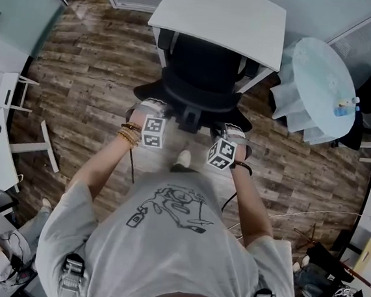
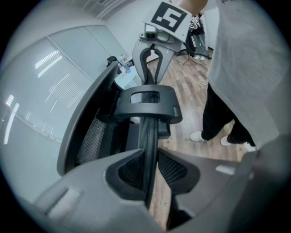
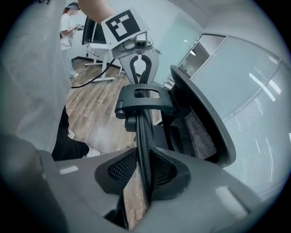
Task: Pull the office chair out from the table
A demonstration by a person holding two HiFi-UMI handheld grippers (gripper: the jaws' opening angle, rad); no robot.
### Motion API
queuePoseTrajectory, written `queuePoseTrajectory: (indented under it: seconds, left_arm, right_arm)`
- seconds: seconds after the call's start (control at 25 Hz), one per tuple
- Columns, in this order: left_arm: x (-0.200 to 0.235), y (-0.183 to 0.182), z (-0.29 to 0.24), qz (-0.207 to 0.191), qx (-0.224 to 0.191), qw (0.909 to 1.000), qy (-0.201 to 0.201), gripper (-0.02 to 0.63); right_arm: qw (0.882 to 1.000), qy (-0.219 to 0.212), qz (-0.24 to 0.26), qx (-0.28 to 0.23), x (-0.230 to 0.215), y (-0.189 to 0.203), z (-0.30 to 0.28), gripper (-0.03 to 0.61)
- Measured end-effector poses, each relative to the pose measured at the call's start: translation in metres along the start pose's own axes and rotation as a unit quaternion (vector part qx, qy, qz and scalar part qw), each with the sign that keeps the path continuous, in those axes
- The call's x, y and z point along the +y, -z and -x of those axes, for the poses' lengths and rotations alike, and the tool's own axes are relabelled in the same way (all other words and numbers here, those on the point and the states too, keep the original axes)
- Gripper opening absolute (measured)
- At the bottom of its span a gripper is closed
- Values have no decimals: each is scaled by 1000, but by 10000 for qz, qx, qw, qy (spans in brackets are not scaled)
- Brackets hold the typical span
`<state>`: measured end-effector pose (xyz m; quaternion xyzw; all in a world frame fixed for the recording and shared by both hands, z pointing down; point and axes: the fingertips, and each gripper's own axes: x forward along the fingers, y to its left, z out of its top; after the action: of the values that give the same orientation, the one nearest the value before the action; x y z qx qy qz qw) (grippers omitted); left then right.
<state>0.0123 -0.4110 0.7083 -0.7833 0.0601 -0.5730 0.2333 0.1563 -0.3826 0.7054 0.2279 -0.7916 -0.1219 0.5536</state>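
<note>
I have both tools clamped on the office chair (image 1: pixel 203 68): the left gripper (image 2: pixel 150 168) is closed on the thin top rim (image 2: pixel 148 132) of the backrest, and the right gripper (image 3: pixel 144 168) pinches the same rim from the other side, with the black bracket (image 3: pixel 146 101) between them. The chair faces away from me, its seat partly tucked under the near edge of the white table (image 1: pixel 238 12), so I judge the pull is only partly done. My main worry is the grip itself. The rim is narrow and smooth, and a hard tug could slide it out of the pads. If I draw one side faster than the other, the chair would likely swivel, and an armrest (image 1: pixel 250 68) could knock the table leg (image 1: pixel 263 75) at the near right corner. Pulling high on the back may also recline it rather than roll the base. My shoe (image 1: pixel 183 159) sits just behind the chair, so the casters could run into it.
</note>
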Motion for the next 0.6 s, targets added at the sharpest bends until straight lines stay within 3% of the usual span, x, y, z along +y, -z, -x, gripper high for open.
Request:
queuePoseTrajectory:
  seconds: [0.6]
  left_arm:
    - [-62, -1, 30, 4, -79, 10000, 26, 89]
  right_arm:
    - [9998, -51, -150, 84, 63, -14, 26, 98]
